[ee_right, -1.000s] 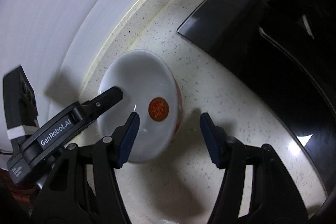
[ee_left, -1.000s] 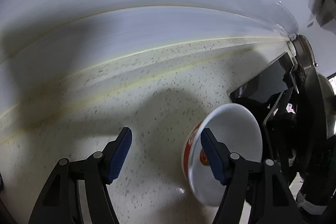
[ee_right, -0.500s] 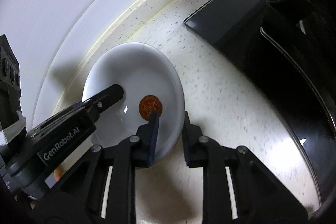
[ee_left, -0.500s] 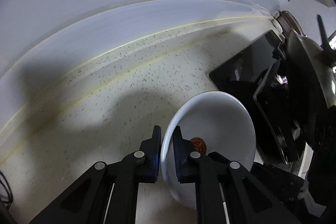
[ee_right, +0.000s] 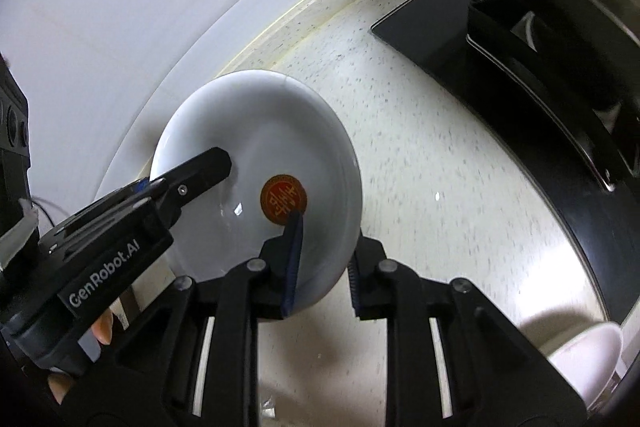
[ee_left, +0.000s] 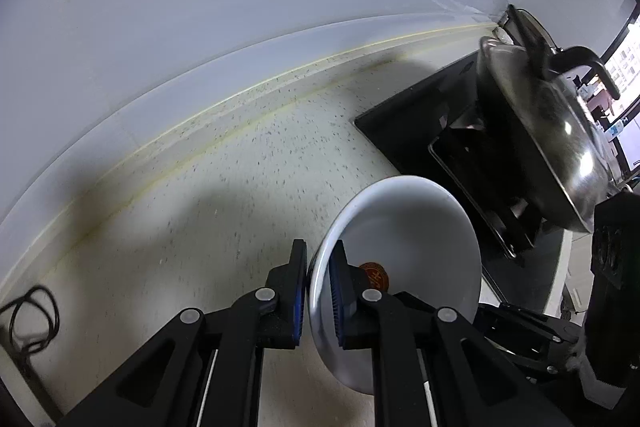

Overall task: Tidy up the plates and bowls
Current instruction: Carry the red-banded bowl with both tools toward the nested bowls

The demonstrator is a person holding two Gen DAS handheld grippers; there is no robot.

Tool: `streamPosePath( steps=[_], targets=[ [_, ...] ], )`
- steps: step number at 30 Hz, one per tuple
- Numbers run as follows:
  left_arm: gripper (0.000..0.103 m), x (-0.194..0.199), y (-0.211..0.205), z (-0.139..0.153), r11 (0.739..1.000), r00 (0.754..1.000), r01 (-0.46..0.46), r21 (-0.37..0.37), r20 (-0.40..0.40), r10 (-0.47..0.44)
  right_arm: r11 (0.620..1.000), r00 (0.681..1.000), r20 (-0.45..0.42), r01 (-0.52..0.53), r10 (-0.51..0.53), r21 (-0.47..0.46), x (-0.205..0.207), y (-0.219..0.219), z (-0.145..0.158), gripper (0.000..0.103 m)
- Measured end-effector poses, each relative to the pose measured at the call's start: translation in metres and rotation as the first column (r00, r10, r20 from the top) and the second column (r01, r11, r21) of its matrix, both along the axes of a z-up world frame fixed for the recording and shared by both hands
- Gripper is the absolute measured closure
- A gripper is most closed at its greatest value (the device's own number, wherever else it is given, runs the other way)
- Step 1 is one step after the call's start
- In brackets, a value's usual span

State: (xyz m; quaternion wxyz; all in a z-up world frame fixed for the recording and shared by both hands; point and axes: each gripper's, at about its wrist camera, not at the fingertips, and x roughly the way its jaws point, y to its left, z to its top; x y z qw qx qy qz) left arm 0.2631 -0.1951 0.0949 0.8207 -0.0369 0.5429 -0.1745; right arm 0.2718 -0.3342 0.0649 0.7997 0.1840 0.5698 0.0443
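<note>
Whereas both grippers were spread a second ago, the round white ceramic bowl with a red emblem (ee_left: 404, 247) is now pinched by left gripper (ee_left: 319, 291) at nine o'clock and right gripper (ee_right: 323, 267) at five o'clock. It is seemingly lifted off the speckled cream countertop (ee_left: 224, 195), so carrying appears possible.

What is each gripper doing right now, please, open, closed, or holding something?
Left gripper: closed on the rim of the white bowl.
Right gripper: closed on the same bowl's opposite rim, one finger inside and one outside.

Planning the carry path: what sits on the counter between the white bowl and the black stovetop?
Nothing: in the right wrist view, only bare speckled countertop separates the white bowl with the red emblem from the black stovetop.
</note>
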Motion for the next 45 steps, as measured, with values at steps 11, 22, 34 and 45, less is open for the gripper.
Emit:
streamPosePath(
  steps=[11, 22, 34, 45],
  targets=[
    [0.091, -0.072, 0.020, 0.016, 1.000, 1.000, -0.003, -0.017, 0.008, 0.003, 0.999, 1.000, 0.018, 0.007, -0.008, 0.032, -0.066, 0.007, 0.024, 0.079],
    [0.091, -0.141, 0.036, 0.031, 1.000, 0.999, -0.011, -0.016, 0.041, 0.011, 0.999, 0.999, 0.028, -0.029, 0.028, 0.034, -0.129, 0.025, 0.037, 0.079],
    [0.091, -0.208, 0.062, 0.033, 0.998, 0.997, -0.066, -0.024, 0.042, 0.067, 0.993, 0.993, 0.030, -0.118, 0.118, 0.007, -0.193, 0.052, 0.040, 0.079],
    [0.091, -0.247, 0.070, 0.018, 0.997, 0.995, -0.076, 0.005, 0.060, 0.075, 0.982, 0.982, 0.001, -0.188, 0.188, -0.027, -0.224, 0.067, 0.021, 0.079]
  ],
)
